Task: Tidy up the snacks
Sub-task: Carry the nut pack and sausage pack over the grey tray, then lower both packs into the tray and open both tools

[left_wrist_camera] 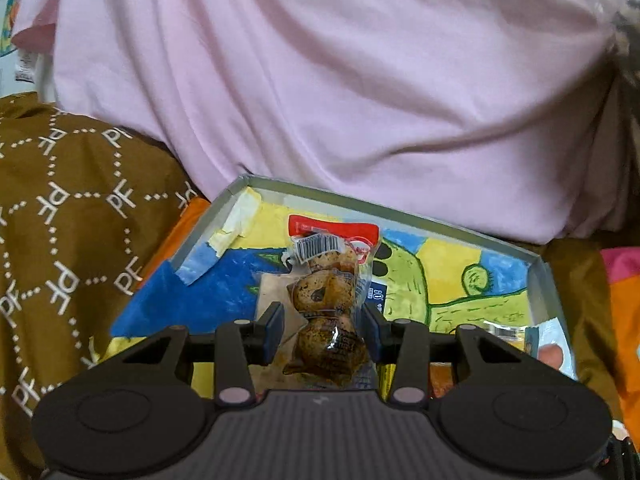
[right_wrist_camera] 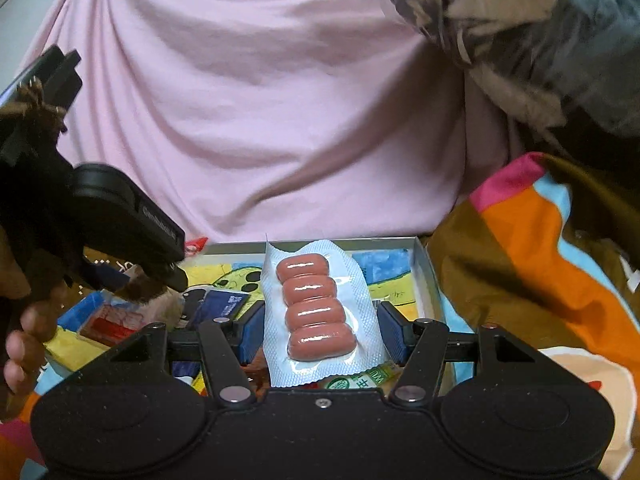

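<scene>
Left gripper [left_wrist_camera: 324,326] clamped on clear pack of brown speckled eggs [left_wrist_camera: 325,300], red-topped end pointing away, held above shallow box [left_wrist_camera: 544,280] with painted blue, yellow and green floor. Right gripper [right_wrist_camera: 320,332] clamped on white-backed blister of four pink sausages [right_wrist_camera: 316,306], lying lengthwise between pads, over same box [right_wrist_camera: 420,268]. In box in right view: dark blue packet [right_wrist_camera: 224,304], red-and-white packet [right_wrist_camera: 114,320], green-labelled sachet [right_wrist_camera: 360,378] under blister's near end. Pink cloth [left_wrist_camera: 320,80] behind box, brown patterned fabric [left_wrist_camera: 72,220] at left, a hand [right_wrist_camera: 28,336] at right view's left edge
</scene>
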Action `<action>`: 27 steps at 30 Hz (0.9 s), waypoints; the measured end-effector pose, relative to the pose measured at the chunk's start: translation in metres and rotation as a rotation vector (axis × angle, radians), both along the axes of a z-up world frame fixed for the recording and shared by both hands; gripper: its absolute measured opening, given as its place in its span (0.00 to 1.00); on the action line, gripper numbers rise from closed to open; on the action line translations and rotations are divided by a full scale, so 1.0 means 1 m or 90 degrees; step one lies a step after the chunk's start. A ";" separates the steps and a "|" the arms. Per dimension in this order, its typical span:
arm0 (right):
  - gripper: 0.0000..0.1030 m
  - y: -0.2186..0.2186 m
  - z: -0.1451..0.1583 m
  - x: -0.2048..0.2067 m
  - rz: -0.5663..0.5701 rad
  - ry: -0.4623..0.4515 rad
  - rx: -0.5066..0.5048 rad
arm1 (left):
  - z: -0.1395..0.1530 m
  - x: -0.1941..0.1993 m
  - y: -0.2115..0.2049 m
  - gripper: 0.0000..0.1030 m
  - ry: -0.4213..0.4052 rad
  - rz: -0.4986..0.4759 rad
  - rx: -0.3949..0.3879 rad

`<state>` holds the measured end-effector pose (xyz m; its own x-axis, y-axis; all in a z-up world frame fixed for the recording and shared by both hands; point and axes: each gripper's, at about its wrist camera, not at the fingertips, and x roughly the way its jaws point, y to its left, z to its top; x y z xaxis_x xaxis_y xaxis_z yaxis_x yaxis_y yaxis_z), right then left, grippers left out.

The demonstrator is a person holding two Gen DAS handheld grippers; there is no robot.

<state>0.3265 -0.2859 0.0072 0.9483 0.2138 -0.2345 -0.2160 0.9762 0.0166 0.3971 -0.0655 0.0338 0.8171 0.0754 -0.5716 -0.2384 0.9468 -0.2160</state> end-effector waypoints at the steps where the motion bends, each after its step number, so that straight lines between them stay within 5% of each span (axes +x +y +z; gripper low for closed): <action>1: 0.59 -0.001 -0.001 0.002 0.000 0.002 0.003 | -0.002 0.004 -0.002 0.45 0.003 -0.003 0.005; 11: 0.61 0.003 -0.006 0.008 0.003 -0.003 -0.015 | -0.019 0.034 -0.028 0.47 0.027 -0.018 0.042; 15: 0.70 0.000 -0.005 0.007 0.000 -0.003 -0.005 | -0.025 0.037 -0.027 0.50 0.047 -0.005 0.019; 27: 0.99 -0.007 0.008 -0.009 -0.037 -0.053 0.008 | -0.009 0.015 -0.021 0.90 -0.014 0.023 -0.007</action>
